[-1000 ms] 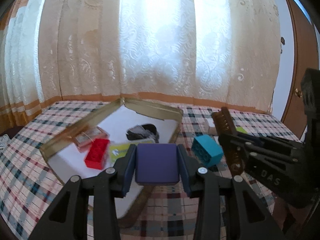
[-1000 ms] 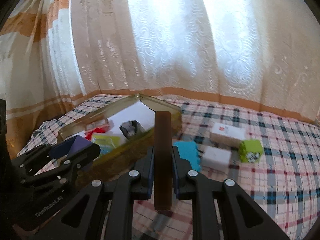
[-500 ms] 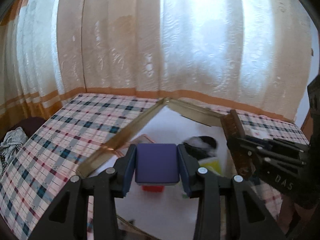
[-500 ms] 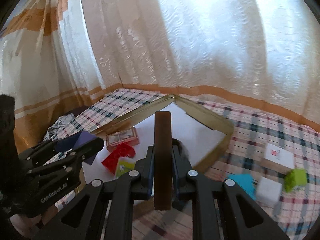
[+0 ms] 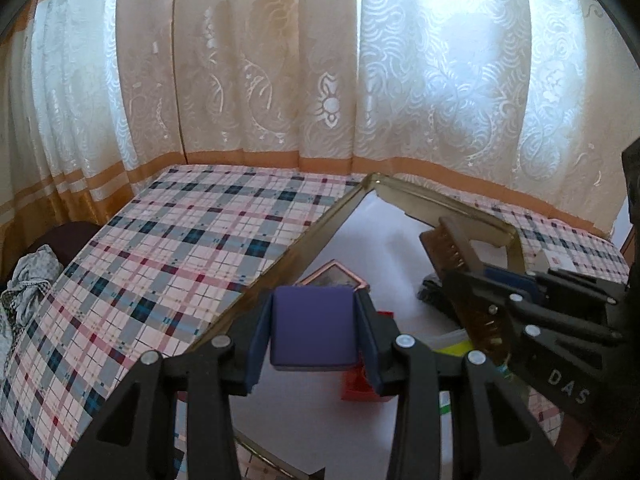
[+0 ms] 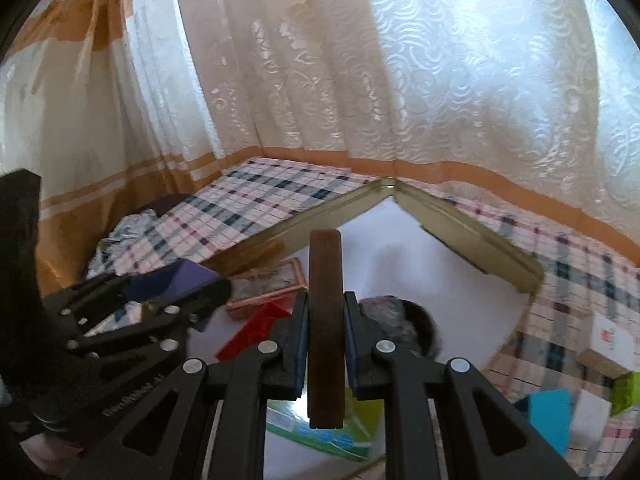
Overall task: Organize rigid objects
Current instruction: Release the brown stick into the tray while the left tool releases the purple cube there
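Purple block [image 5: 313, 325] in left claw [image 5: 313, 334] above red brick [image 5: 362, 388], tray [image 5: 452, 204].

Backlit cream lace curtains [image 5: 320, 80] fill the wall ahead of both grippers – strong daylight upper right, orange band [image 6: 500, 184] along the hem. Plaid cloth [image 5: 168, 264] covers the surface below. Crumpled grey fabric [image 5: 28, 284] far left.

Bright backlit curtain [image 5: 400, 80] glare, fisheye-warped edges, slight blur bottom-rt.
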Tool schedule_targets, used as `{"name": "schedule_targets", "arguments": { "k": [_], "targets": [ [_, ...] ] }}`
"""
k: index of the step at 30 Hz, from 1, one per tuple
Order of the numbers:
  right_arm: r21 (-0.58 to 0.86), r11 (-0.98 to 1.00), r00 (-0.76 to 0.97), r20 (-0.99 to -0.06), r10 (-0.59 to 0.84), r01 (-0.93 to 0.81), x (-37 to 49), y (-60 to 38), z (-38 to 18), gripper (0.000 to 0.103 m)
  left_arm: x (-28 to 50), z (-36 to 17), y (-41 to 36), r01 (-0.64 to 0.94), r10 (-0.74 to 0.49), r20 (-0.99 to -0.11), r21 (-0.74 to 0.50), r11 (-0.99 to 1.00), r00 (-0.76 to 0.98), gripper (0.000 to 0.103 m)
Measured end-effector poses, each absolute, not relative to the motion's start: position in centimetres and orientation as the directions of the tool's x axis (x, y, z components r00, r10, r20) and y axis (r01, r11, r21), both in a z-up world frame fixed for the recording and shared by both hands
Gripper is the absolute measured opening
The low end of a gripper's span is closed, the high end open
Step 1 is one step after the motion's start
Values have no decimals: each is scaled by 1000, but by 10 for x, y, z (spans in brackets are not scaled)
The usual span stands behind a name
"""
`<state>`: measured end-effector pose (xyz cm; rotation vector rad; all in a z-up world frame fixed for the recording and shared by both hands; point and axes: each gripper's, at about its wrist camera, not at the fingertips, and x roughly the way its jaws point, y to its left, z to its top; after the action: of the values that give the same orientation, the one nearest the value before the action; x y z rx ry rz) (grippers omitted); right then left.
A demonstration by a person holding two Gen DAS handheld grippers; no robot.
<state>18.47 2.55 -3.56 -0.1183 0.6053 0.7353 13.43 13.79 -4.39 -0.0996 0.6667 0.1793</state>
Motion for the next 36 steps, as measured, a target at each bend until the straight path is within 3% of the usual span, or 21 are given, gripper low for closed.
{"name": "schedule_targets", "arguments": {
  "k": [3, 5, 7, 8, 10, 12, 23, 36],
  "targets": [
    [105, 736, 572, -559, 600, -669, 185, 29, -37, 18, 136, -46, 139, -201, 135, -629, -34, 979, 765, 40],
    [104, 726, 567, -554, 610, -679, 184, 30, -35, 24, 136, -46, 140, -209, 142, -627, -34, 977, 766, 40],
    [93, 733, 584, -540, 606, -674, 181, 28, -32, 51, 134, -43, 140, -216, 148, -625, -34, 976, 766, 44],
    [95, 738, 591, -535, 604, -668, 181, 26, -31, 54, 133, -42, 142, -226, 155, -621, -37, 973, 769, 47],
    [108, 742, 597, -524, 608, -662, 181, 20, -29, 64, 131, -40, 144, -244, 168, -617, -41, 969, 769, 66],
    [118, 752, 611, -509, 607, -648, 180, 11, -26, 70, 129, -37, 144, -257, 178, -610, -43, 966, 772, 71],
    [95, 814, 679, -501, 536, -573, 159, -60, -30, 71, 122, -23, 96, -199, 120, -594, -69, 978, 795, 75],
    [131, 951, 823, -477, 309, -281, 183, -187, -38, 71, 141, -39, -32, -16, -1, -633, -20, 1000, 774, 75]
  ]
}}
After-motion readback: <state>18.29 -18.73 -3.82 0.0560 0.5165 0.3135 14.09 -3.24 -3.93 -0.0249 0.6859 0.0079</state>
